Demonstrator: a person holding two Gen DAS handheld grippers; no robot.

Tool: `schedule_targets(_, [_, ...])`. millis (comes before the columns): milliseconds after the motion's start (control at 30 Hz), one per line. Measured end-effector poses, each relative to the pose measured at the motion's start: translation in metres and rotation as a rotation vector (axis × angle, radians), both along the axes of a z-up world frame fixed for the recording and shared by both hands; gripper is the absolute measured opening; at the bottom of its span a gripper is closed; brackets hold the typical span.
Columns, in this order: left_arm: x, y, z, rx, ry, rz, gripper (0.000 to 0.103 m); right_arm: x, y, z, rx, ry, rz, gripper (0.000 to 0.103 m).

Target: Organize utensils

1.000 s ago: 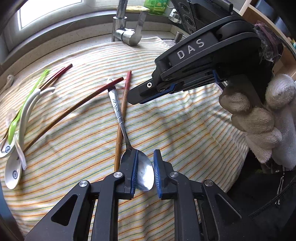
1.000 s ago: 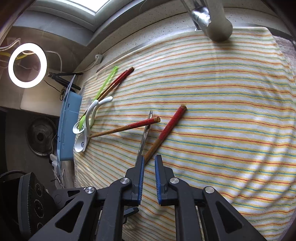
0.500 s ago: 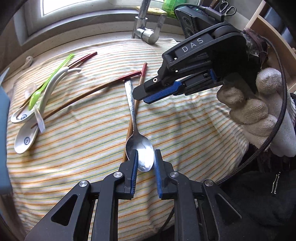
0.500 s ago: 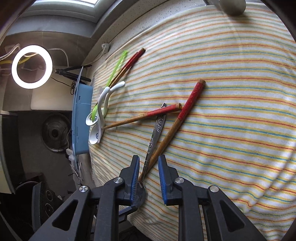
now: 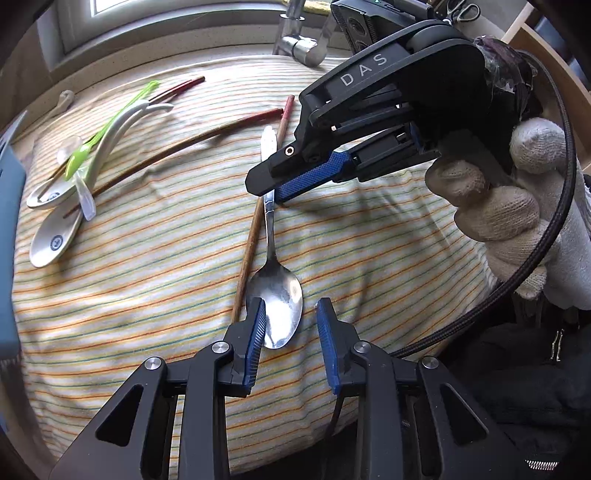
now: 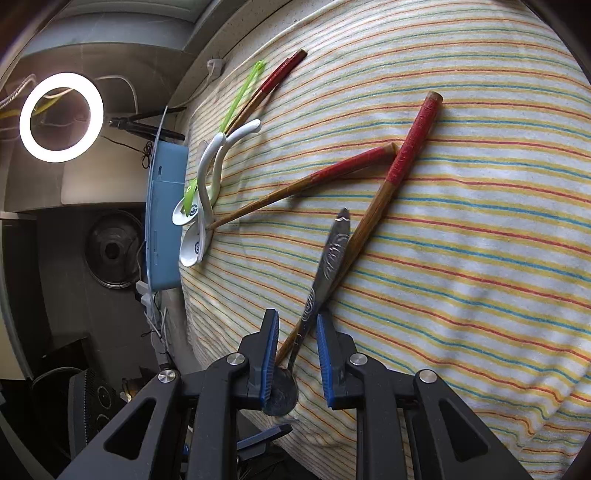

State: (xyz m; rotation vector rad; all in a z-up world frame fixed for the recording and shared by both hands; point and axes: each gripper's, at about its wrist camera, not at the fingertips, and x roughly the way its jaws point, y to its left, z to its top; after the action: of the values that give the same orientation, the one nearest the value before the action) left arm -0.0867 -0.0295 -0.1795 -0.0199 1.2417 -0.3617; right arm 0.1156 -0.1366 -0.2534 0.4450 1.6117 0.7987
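I'm working in a home kitchen. A chrome faucet (image 5: pixel 301 46) stands on the speckled counter (image 5: pixel 155 64) ahead of my left tool, under a window (image 5: pixel 177 7). A striped cloth (image 5: pixel 155 258) is spread beneath both tools, strewn with spoons and chopsticks. Off to the left of my right tool glows a ring light (image 6: pixel 61 116), beside a blue box (image 6: pixel 162 218).
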Motion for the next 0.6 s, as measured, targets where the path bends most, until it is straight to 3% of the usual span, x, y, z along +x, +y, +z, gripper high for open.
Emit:
schedule_targets(267, [-0.001,0.003,0.001,-0.025,-0.007,-0.005,0.027,0.0,0.008,0.0,-0.025,-0.031,0.016,0.02])
schedule_targets(600, [0.027,0.0,-0.004,-0.006,-0.019,-0.012,0.027,-0.003,-0.004,0.004,-0.007,-0.011,-0.013,0.02])
